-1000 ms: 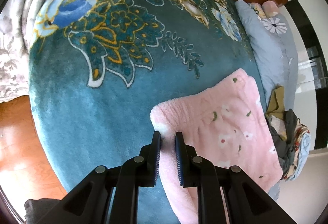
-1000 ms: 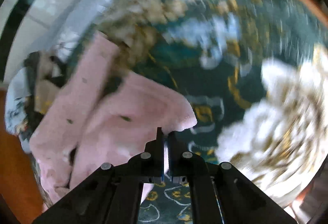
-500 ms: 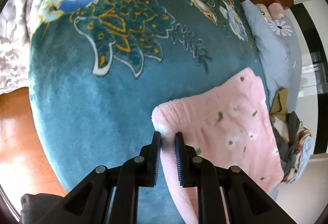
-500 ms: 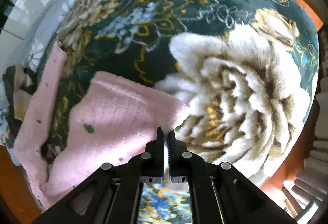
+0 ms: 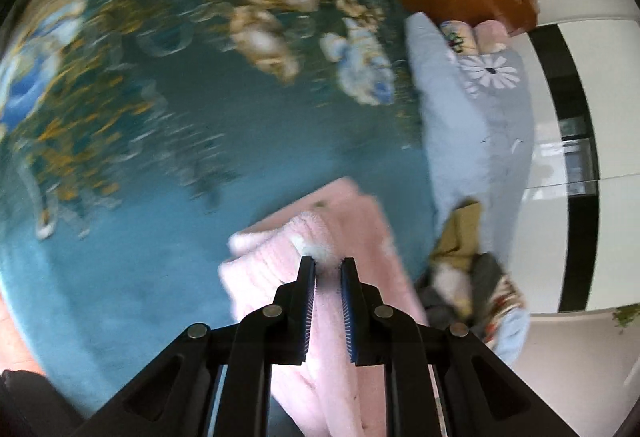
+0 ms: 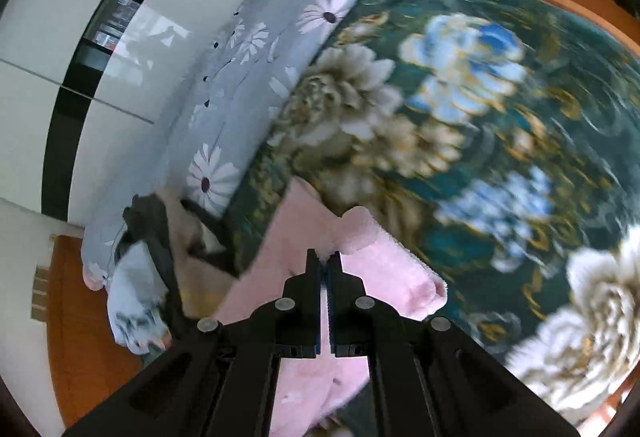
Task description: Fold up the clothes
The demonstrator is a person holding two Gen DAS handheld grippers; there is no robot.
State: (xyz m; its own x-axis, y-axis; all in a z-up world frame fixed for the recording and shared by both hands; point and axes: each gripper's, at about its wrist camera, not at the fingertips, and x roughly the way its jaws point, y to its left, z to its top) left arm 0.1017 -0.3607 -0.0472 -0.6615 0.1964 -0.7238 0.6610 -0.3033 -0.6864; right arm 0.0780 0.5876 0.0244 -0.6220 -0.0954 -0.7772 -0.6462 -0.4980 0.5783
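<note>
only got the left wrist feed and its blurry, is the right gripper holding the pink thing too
Observer: Yes. The right gripper is shut on an edge of the pink garment.
Operator: is that corner lifted or flat
Observer: Lifted; a flap stands up just past the fingers, above the teal floral blanket.
Operator: anything off to its side
Observer: A blue-grey daisy-print quilt along the blanket's edge, a heap of other clothes at its near end.

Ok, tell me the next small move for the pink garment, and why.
Probably carry both held corners forward and lay them down. The right tongs are shut on the pink garment, the left tongs grip its edge, and a folded layer already hangs above the blanket.
</note>
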